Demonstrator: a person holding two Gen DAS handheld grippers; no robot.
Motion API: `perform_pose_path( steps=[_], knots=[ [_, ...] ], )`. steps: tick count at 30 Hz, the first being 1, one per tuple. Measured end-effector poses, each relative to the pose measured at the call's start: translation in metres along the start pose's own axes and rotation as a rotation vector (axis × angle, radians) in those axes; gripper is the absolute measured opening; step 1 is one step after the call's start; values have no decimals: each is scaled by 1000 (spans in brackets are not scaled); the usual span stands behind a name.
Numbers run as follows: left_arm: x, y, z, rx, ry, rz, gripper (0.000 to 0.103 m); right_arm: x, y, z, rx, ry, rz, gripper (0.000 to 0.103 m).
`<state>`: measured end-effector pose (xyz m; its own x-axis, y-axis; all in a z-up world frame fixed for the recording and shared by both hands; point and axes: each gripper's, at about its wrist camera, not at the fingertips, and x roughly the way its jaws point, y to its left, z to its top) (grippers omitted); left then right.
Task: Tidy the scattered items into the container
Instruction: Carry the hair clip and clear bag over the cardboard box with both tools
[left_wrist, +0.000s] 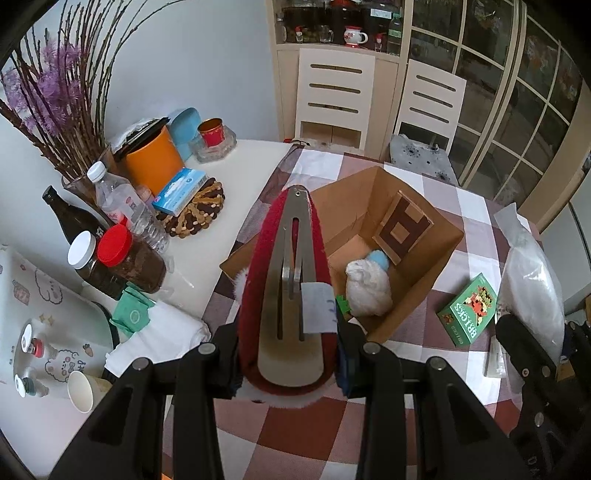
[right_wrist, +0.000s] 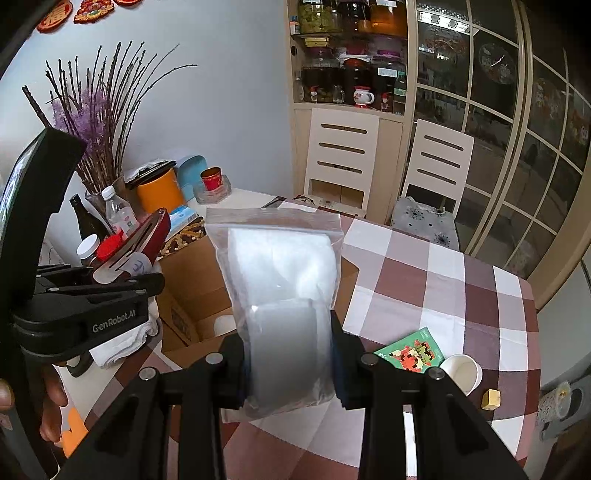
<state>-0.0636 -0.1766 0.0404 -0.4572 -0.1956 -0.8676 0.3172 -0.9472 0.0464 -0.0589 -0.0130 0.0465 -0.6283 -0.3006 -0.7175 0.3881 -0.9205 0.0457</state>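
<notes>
The left wrist view is taken from just behind the left tongs (left_wrist: 288, 354), angled steeply down over the checked counter (left_wrist: 406, 373), with the open cardboard box (left_wrist: 417, 236) seen close below from above. The right wrist view is taken from behind the right tongs (right_wrist: 288, 369), pitched less steeply, so the box (right_wrist: 192, 280) is seen from its side. Both views face the white chairs (left_wrist: 334, 92) and the cabinet (right_wrist: 351, 59). Shared are the box, the green card box (left_wrist: 469, 310), and the vase of twigs (right_wrist: 99, 107). The left tongs are caught at the left edge of the right view.
</notes>
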Motion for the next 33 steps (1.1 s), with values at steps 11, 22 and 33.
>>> perform_pose_path(
  steps=[11,22,33],
  knots=[
    [12,-3,4,8,27,7,38,8,-4,1,11,20,3,34],
    [24,-3,10,15,48,11,38,18,-4,6,11,34,6,34],
    [38,-5,20,30,62,16,38,33,-3,15,2,45,1,34]
  ],
)
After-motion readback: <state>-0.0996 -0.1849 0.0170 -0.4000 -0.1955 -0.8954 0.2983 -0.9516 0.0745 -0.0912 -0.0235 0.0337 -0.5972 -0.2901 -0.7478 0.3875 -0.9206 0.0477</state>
